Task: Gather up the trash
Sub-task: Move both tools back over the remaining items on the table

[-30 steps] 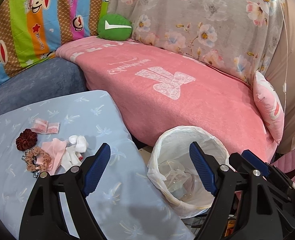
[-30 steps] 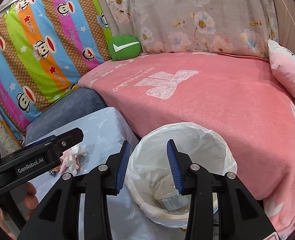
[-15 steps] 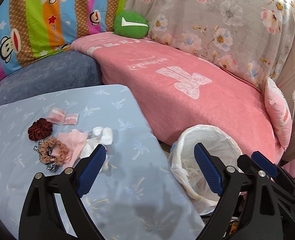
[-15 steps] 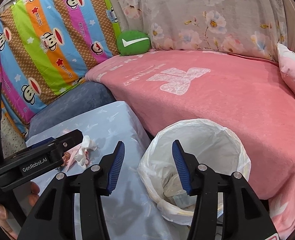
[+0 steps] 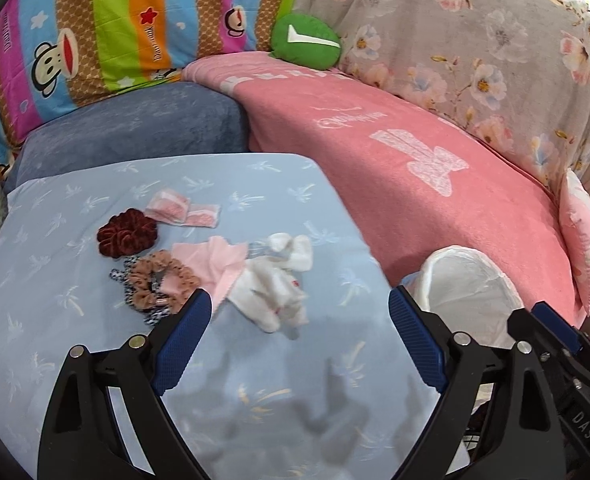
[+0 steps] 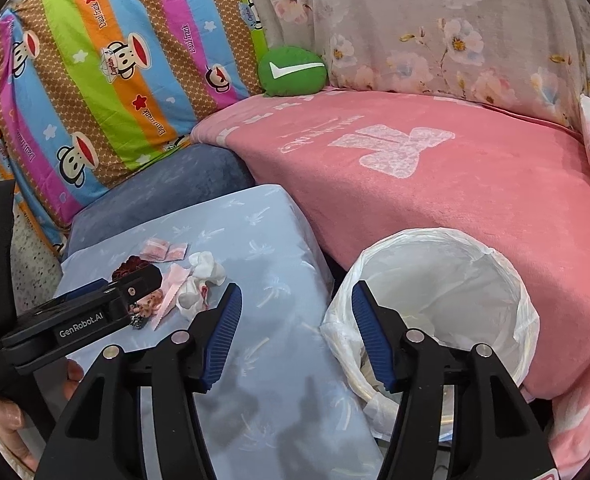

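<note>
Crumpled white tissues [image 5: 273, 288] lie on the light blue table [image 5: 255, 400], next to a pink cloth [image 5: 215, 260] and two small pink packets [image 5: 183, 212]. The tissues also show in the right wrist view [image 6: 201, 280]. A bin with a white liner [image 6: 447, 300] stands right of the table; it shows in the left wrist view too [image 5: 467, 280]. My left gripper [image 5: 295, 340] is open and empty, just short of the tissues. My right gripper [image 6: 295, 332] is open and empty, over the gap between table and bin.
A dark red scrunchie [image 5: 127, 232] and a brown scrunchie [image 5: 155, 284] lie left of the tissues. A pink-blanketed sofa [image 5: 415, 160] runs behind, with a green cushion [image 5: 305, 42], a striped monkey-print cloth [image 6: 95, 80] and a pink pillow [image 5: 583, 236].
Both grippers have swung left, away from the bin and toward the table. The left gripper now faces the tissues; the right has opened a little wider.
</note>
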Demonstrator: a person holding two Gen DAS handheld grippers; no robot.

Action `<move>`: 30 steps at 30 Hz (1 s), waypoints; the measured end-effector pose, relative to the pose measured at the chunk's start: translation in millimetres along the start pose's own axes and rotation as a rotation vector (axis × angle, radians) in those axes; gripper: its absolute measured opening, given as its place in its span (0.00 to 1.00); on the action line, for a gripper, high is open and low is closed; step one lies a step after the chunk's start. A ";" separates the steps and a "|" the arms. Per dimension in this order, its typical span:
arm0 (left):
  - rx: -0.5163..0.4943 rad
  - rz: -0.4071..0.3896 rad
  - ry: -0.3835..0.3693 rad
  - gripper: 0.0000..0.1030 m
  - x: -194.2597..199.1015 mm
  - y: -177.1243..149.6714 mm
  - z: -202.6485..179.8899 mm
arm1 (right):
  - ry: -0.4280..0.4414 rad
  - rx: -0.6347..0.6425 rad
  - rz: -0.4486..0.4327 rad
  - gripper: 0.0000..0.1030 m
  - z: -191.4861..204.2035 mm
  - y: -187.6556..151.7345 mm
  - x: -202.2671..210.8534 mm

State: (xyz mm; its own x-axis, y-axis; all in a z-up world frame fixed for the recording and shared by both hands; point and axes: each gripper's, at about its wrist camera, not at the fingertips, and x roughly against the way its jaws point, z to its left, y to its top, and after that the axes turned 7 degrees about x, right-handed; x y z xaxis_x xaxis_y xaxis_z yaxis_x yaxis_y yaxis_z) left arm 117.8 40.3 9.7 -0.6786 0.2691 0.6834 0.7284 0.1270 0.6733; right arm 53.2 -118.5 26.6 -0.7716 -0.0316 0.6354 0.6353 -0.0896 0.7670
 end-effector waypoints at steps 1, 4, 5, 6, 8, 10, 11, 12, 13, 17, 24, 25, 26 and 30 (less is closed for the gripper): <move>0.008 0.002 0.007 0.84 -0.5 -0.3 5.1 | 0.005 0.003 0.003 0.55 3.4 -0.3 -1.6; 0.033 0.007 0.031 0.84 -2.4 0.4 22.1 | 0.017 0.015 0.014 0.55 11.9 -0.5 -7.0; 0.043 0.008 0.040 0.84 -2.9 0.4 28.8 | 0.021 0.019 0.018 0.55 15.5 -0.9 -9.1; 0.048 0.009 0.045 0.84 -3.1 0.9 33.4 | 0.025 0.023 0.022 0.55 18.4 -0.7 -11.1; 0.057 0.011 0.059 0.84 -4.0 0.4 43.0 | 0.033 0.031 0.028 0.56 25.3 -1.2 -14.9; 0.068 0.012 0.078 0.84 -5.1 -0.1 53.2 | 0.040 0.039 0.033 0.56 31.8 -1.4 -18.4; 0.078 0.014 0.082 0.84 -5.5 -0.3 58.4 | 0.043 0.042 0.037 0.56 35.2 -1.5 -20.4; 0.087 0.016 0.085 0.84 -6.0 -0.6 62.7 | 0.047 0.045 0.040 0.56 38.5 -1.7 -22.6; 0.097 0.017 0.089 0.84 -6.5 -0.7 68.5 | 0.051 0.048 0.045 0.57 41.3 -2.0 -24.7; 0.119 0.019 0.108 0.84 -9.3 -0.5 86.5 | 0.066 0.065 0.060 0.57 55.7 -3.0 -33.0; 0.146 0.028 0.134 0.84 -13.8 -1.2 113.2 | 0.097 0.097 0.088 0.57 84.0 -4.0 -51.6; 0.147 0.029 0.139 0.84 -14.7 -1.2 116.6 | 0.100 0.102 0.092 0.57 88.8 -3.9 -54.5; 0.144 0.030 0.149 0.84 -15.8 -1.7 120.6 | 0.104 0.108 0.096 0.57 93.5 -3.5 -57.8; 0.147 0.039 0.174 0.84 -19.2 -3.3 135.9 | 0.122 0.126 0.109 0.57 111.1 -1.7 -70.6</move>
State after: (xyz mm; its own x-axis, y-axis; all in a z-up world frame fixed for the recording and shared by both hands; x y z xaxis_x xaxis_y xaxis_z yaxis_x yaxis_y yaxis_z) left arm 141.2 164.5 -44.0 -0.6463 0.1099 0.7551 0.7519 0.2607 0.6056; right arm 110.2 -5.6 -9.7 -0.6914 -0.1549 0.7056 0.7084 0.0462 0.7043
